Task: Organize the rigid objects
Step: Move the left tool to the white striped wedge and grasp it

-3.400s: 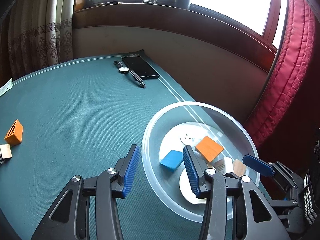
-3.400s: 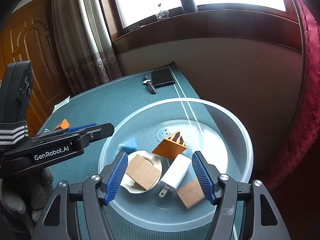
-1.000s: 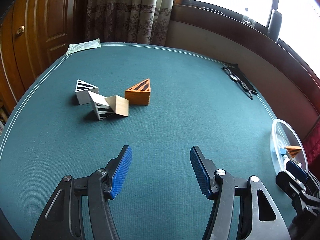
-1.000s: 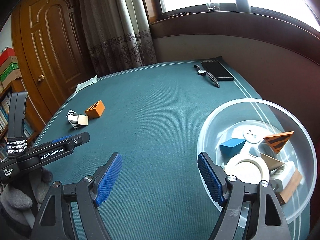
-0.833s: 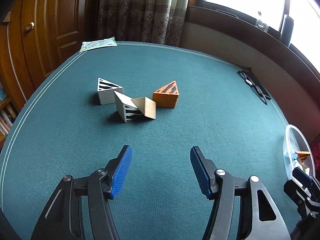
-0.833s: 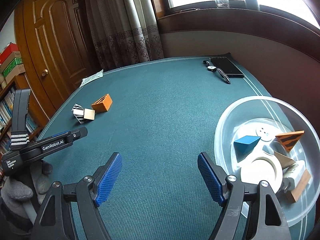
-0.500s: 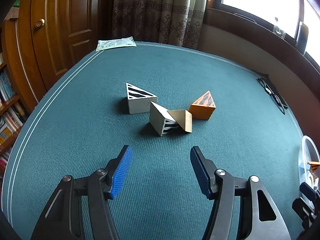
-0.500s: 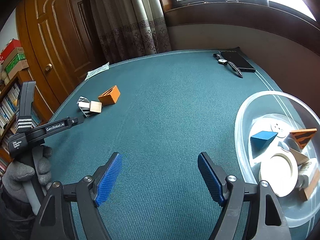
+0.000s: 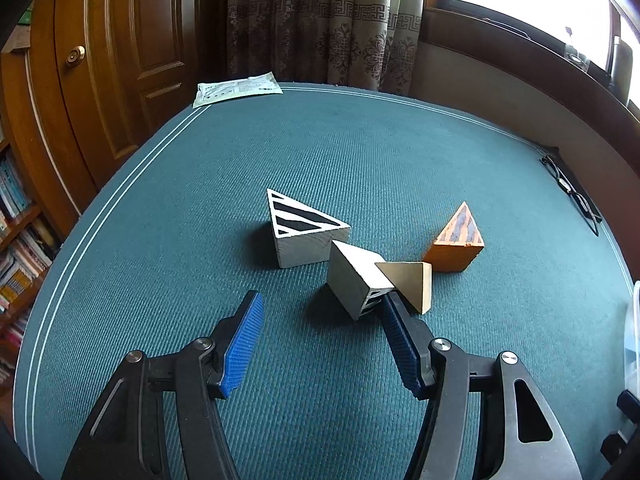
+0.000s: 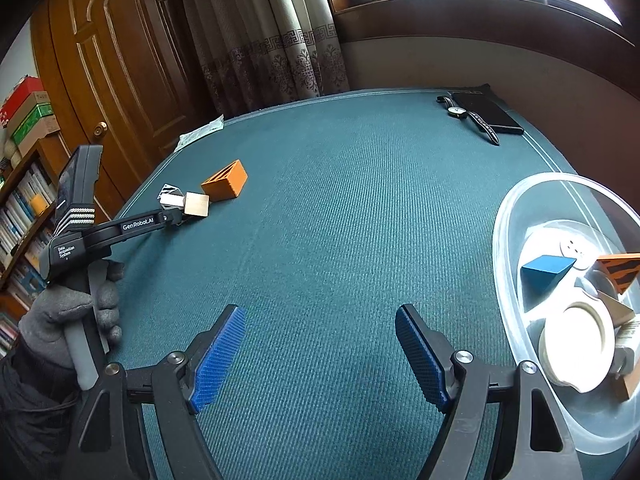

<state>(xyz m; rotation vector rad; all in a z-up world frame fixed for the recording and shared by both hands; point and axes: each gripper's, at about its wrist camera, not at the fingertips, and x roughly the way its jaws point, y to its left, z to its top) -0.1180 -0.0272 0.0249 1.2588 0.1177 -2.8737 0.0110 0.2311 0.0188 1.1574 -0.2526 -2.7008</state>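
Observation:
Several wedge blocks lie together on the green table. A white wedge with black stripes (image 9: 304, 232) is farthest left, a second white wedge (image 9: 354, 282) leans beside a plain wooden wedge (image 9: 412, 282), and an orange striped wedge (image 9: 456, 246) sits to their right. My left gripper (image 9: 322, 340) is open just short of the second white wedge, its right finger tip beside that block. My right gripper (image 10: 320, 350) is open over bare cloth. The clear bowl (image 10: 516, 216) at the right holds a blue wedge (image 10: 546, 270), an orange striped wedge (image 10: 620, 270), a white disc (image 10: 576, 340) and more pieces.
A phone (image 10: 488, 112) and wristwatch (image 10: 472, 118) lie at the table's far right corner, a paper sheet (image 9: 236, 88) at the far left edge. A gloved hand (image 10: 68, 312) holds the left gripper's handle. A wooden door and bookshelf stand left of the table.
My left gripper has swung from the bowl across the table and closed in on the wedge cluster. The right gripper has backed away from the bowl, which now sits at its right edge.

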